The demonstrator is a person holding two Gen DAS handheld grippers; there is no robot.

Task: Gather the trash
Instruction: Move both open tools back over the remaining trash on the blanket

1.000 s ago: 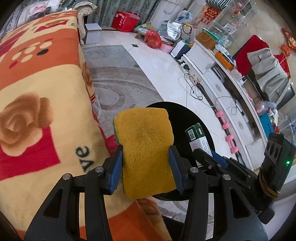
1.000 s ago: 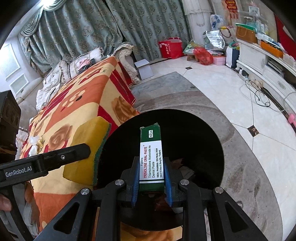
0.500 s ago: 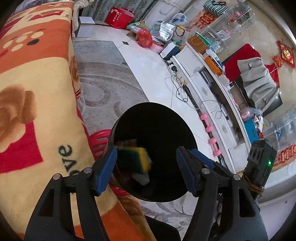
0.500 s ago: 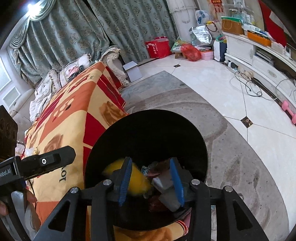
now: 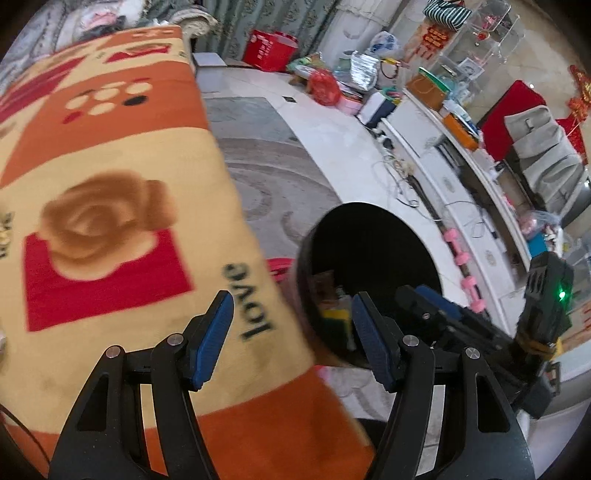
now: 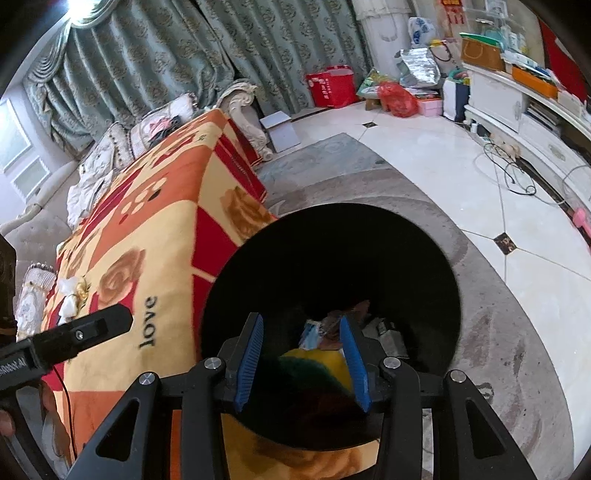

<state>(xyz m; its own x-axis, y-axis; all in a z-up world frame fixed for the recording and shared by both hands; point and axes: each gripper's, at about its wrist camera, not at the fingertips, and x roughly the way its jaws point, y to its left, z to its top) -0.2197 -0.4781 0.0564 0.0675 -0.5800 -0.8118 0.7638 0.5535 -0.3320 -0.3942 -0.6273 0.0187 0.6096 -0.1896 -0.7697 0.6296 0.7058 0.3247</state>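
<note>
Bright, even daylight across the room, with a blown-out glare at the window (image 6: 75,9) top left of the right wrist view. Heavy fisheye bending and black vignette at every edge. Motion blur smearing the blanket (image 5: 110,206) in the left wrist view; inside of the bin (image 6: 332,266) almost black, contents perhaps only half readable.

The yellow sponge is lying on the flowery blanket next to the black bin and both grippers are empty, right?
Not quite. The yellow sponge is lying inside the black bin, on the other trash, not on the flowery blanket; the right wrist view shows it. Both the left gripper and the right gripper are indeed empty.
</note>
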